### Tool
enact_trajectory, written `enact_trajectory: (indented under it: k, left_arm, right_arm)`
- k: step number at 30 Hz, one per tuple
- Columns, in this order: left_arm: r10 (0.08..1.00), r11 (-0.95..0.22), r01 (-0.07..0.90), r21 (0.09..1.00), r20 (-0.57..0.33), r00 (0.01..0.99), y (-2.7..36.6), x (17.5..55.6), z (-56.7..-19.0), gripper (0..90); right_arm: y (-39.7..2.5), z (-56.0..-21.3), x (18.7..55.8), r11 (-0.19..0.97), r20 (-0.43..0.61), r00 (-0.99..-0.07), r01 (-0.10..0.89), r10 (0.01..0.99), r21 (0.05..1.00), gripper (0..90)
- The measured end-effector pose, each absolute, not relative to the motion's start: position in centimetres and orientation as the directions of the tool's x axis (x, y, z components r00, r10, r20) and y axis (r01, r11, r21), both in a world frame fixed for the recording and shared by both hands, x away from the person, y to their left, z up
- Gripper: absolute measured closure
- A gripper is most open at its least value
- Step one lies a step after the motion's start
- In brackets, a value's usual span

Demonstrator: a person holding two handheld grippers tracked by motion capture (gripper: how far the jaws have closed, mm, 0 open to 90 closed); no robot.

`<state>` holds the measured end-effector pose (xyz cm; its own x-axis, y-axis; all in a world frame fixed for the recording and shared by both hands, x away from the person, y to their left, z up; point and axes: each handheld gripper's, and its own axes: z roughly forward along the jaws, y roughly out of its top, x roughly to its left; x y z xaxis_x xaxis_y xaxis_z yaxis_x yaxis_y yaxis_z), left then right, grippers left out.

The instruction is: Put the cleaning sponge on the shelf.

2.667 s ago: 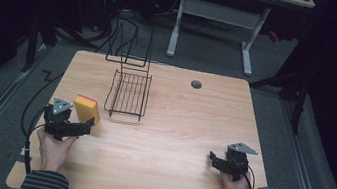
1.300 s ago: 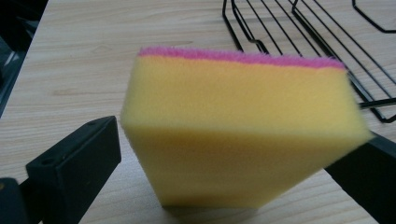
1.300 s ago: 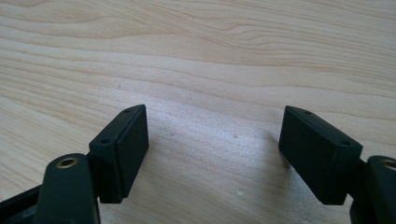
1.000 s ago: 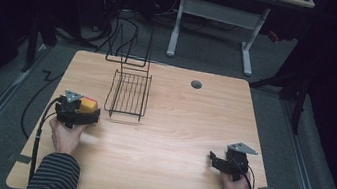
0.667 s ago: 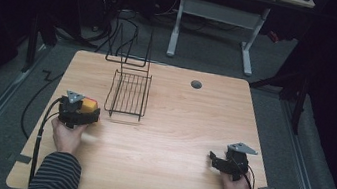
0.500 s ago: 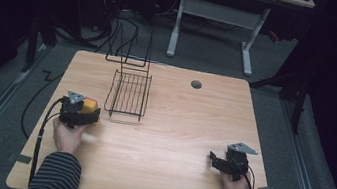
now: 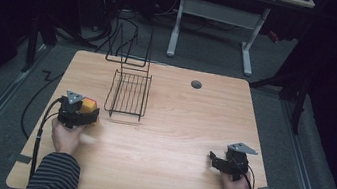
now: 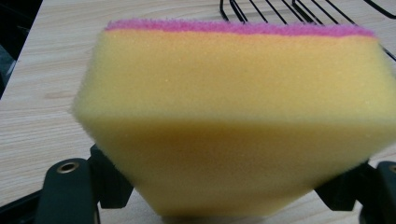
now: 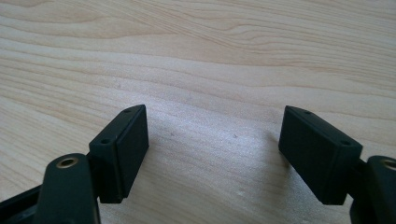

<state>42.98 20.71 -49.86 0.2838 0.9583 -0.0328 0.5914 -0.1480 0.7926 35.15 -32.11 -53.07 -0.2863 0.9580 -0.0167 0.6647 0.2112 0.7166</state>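
1. Sponge (image 8: 233, 126) was the thing in hand: a soft block of porous yellow foam with a thin, fuzzy pink scouring layer along its far top edge. In the left gripper view its lower corners narrowed in where they were squeezed.
2. The left gripper (image 7: 84, 112) was clenched on the sponge, its two black jaws pressing the foam from either side. In the high view it sat at the left of the table, near the left edge, with a hand behind it and a striped sleeve below.
3. The wire rack (image 7: 128, 94) stood just right of and slightly beyond the sponge. It was made of thin black metal rods, a flat grid of parallel bars with an upright looped frame at its far end.
4. The right gripper (image 9: 212, 154) rested released, its blocky matte black jaws spread wide apart with bare wood between them. It lay at the near right of the table, well apart from the sponge.
5. The table (image 7: 187, 122) was a pale wooden rectangle with rounded corners and visible flowing grain, with a small round grey grommet (image 7: 196, 84) near its far edge.
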Motion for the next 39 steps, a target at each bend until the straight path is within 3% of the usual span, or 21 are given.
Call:
enact_trajectory:
  k: [22,39]
  left_arm:
    - [0.944,-0.132,0.559,0.819,-0.069,0.323,21.1,41.0,-47.3,23.3]
    - [0.894,-0.208,0.503,0.839,-0.045,0.447,18.6,40.3,-43.8,23.2]
  right_arm:
    - [-32.1,-53.1,35.2,0.211,-0.017,-0.286,0.665,0.958,0.717,24.5]
    - [-32.1,-53.1,35.2,0.211,-0.017,-0.286,0.665,0.958,0.717,24.4]
